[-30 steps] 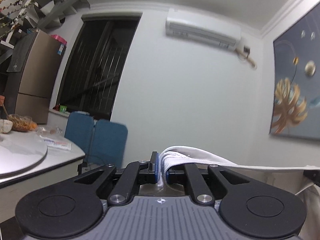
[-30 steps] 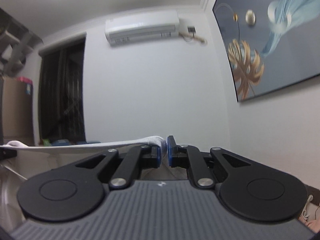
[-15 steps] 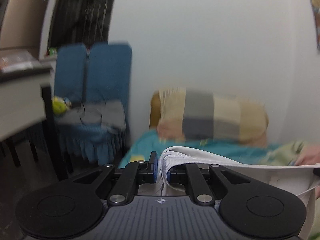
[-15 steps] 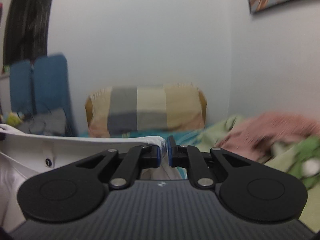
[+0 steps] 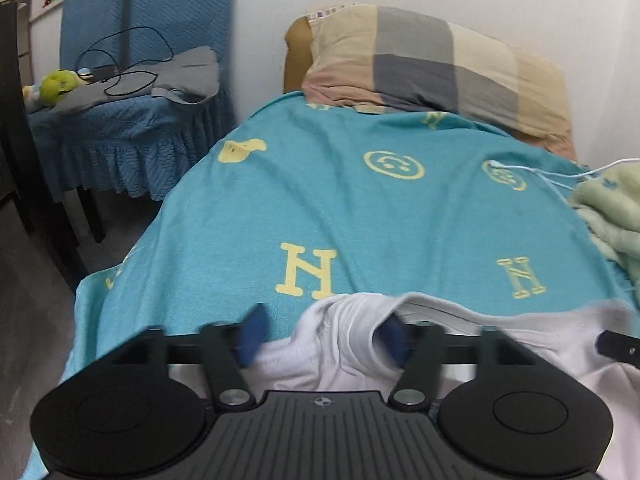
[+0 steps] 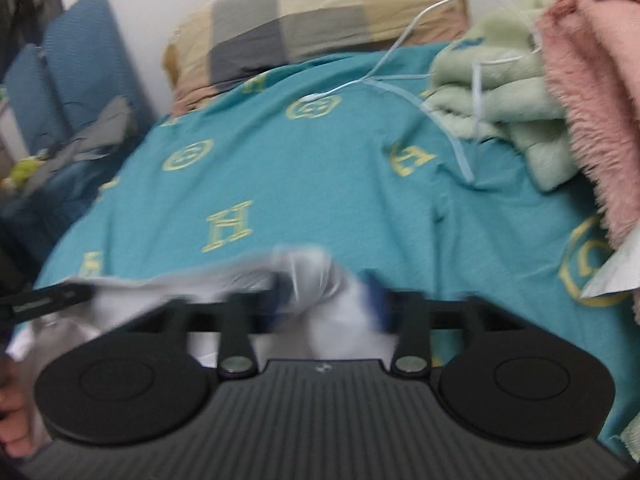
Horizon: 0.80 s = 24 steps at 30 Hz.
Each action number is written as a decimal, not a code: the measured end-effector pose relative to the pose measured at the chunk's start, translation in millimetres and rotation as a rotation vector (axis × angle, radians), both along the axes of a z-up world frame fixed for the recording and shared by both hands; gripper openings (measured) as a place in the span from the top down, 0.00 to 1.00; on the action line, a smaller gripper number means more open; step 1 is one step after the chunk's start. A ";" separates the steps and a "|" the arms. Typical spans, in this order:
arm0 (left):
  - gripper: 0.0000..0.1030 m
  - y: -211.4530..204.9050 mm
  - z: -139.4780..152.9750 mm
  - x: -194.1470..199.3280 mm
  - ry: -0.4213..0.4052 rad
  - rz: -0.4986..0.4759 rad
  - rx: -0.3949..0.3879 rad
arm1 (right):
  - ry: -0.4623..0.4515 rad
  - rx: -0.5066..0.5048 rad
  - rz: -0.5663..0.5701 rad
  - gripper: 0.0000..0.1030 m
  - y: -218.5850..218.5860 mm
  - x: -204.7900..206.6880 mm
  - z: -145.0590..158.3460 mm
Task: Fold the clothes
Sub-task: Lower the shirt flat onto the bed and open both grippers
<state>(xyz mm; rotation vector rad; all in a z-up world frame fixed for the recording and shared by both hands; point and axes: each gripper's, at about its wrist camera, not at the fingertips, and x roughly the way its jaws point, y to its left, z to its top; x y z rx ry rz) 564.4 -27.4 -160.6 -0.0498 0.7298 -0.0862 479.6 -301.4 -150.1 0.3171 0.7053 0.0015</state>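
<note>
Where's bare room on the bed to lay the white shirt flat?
Free: the teal sheet between the plaid pillow and the white shirt. Crowded: right side, where the green blanket, pink blanket and white cable sit.

Left wrist view: low over the bed's near end, facing its head, close above the teal sheet point(image 5: 360, 208). Right wrist view: same height and heading, further right. Shared: teal sheet point(image 6: 320, 184), checked pillow point(image 5: 440, 60), blue chair point(image 5: 132, 80).
</note>
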 end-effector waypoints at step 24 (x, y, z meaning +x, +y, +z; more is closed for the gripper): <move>0.02 43.6 160.5 -467.5 -0.169 -0.149 -0.038 | -0.228 -0.075 0.070 0.12 66.7 -377.4 145.0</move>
